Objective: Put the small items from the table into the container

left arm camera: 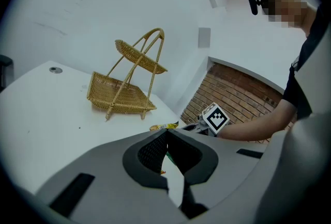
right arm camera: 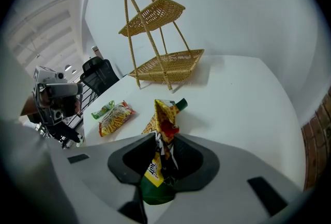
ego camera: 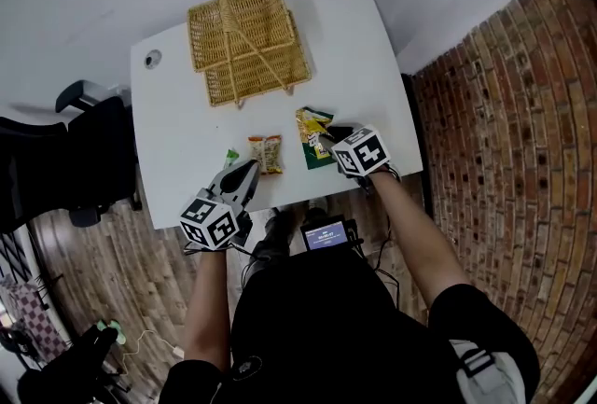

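Observation:
A two-tier wicker basket (ego camera: 247, 43) stands at the far side of the white table (ego camera: 177, 113). My right gripper (ego camera: 328, 139) is shut on a green and yellow snack packet (right arm camera: 163, 124), which crumples upward between its jaws (right arm camera: 164, 137). An orange snack packet (ego camera: 267, 153) and a small green packet (ego camera: 230, 156) lie side by side near the front edge. Just before them, my left gripper (ego camera: 244, 176) is shut with nothing held; its tips (left arm camera: 166, 132) meet. In the left gripper view the basket (left arm camera: 124, 93) stands far off and the right gripper's marker cube (left arm camera: 214, 118) shows at right.
A black office chair (ego camera: 84, 160) stands left of the table. A brick wall (ego camera: 513, 113) runs along the right. A round cable grommet (ego camera: 152, 59) sits in the table's far left corner. Bare tabletop lies between the packets and the basket.

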`<state>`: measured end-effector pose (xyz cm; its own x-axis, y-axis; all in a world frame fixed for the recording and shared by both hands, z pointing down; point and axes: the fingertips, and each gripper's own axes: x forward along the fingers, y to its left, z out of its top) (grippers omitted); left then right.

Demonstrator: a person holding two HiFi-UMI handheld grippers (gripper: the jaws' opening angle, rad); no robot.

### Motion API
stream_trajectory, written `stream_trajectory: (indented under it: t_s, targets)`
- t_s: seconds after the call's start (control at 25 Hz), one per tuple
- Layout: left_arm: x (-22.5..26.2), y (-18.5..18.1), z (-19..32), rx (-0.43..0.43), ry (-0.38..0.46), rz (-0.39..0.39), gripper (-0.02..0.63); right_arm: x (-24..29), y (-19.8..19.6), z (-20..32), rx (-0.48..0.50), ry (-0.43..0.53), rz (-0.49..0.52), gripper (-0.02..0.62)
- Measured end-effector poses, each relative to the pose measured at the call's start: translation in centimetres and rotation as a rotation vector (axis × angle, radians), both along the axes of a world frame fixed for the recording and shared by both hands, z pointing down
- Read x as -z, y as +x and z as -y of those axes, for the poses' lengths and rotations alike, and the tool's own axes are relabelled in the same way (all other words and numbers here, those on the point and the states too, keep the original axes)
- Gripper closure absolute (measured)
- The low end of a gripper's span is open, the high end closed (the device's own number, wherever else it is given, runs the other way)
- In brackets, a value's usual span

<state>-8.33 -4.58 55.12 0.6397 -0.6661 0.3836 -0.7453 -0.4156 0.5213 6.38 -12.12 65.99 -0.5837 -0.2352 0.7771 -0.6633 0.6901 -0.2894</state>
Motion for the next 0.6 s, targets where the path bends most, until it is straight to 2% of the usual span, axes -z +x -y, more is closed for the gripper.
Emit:
stream_trajectory:
  t_s: [0.6]
  targets:
    - [0.35,-0.64,0.06,0.015,0.006,-0.005,0.597,0.69,-0.22,0.01,-0.003,0.009,0.002,0.531]
